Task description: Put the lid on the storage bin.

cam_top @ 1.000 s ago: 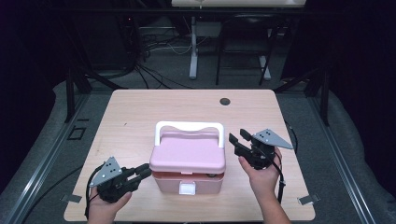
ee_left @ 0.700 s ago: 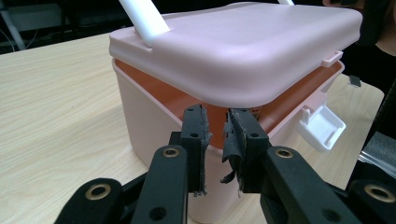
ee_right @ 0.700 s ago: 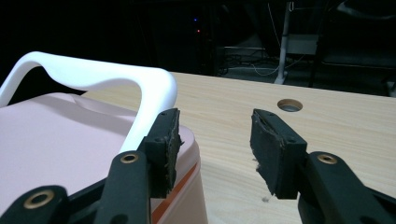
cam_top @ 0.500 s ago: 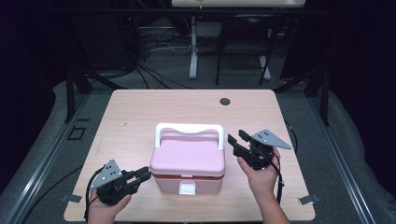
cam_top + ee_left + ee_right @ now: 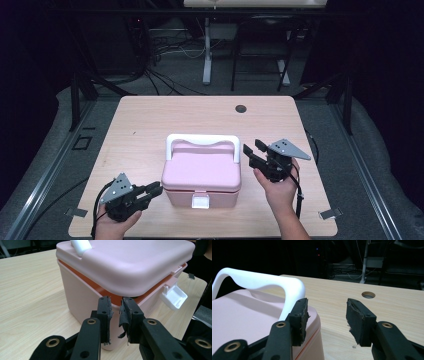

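Pink lunch box is sitting closed, latch apparently unfastened. Left gripper is hovering nearly pinched together, empty; right gripper is waiting spread beside the white handle. Opening remains.

You work at a pale wood table with a round cable hole near its far edge. Grey floor around it; cables and a white stand behind. Room beyond is dark
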### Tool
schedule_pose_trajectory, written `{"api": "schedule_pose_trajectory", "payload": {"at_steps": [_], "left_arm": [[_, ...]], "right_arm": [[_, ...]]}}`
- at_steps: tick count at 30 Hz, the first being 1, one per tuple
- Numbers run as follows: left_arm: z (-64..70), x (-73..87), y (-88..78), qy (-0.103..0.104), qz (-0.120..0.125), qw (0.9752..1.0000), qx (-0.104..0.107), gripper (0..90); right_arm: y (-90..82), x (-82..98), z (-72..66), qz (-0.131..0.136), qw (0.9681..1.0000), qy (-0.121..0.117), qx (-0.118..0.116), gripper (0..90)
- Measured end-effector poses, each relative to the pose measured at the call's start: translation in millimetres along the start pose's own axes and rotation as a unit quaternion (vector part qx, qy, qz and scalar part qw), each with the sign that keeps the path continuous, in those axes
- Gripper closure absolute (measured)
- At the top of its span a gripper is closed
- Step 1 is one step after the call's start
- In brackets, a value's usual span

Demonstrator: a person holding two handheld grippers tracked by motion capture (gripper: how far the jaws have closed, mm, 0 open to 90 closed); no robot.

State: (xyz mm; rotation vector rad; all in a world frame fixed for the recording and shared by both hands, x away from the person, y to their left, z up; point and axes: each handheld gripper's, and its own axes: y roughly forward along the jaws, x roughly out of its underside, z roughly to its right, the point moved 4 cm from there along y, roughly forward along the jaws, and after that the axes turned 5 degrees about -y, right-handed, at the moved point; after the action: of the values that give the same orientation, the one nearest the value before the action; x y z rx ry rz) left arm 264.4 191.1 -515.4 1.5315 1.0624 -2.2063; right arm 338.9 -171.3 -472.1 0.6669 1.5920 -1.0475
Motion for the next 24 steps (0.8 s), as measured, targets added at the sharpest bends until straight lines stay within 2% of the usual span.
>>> {"api": "schedule_pose_trajectory", "payload": {"at_steps": [24], "left_arm": [[0.0,1.7,1.0,-0.003,-0.003,1.0000,-0.002,77.6]], "right_arm": [[-1.3,-0.8,2.8,0.005,1.0000,0.004,0.004,51.6]]}}
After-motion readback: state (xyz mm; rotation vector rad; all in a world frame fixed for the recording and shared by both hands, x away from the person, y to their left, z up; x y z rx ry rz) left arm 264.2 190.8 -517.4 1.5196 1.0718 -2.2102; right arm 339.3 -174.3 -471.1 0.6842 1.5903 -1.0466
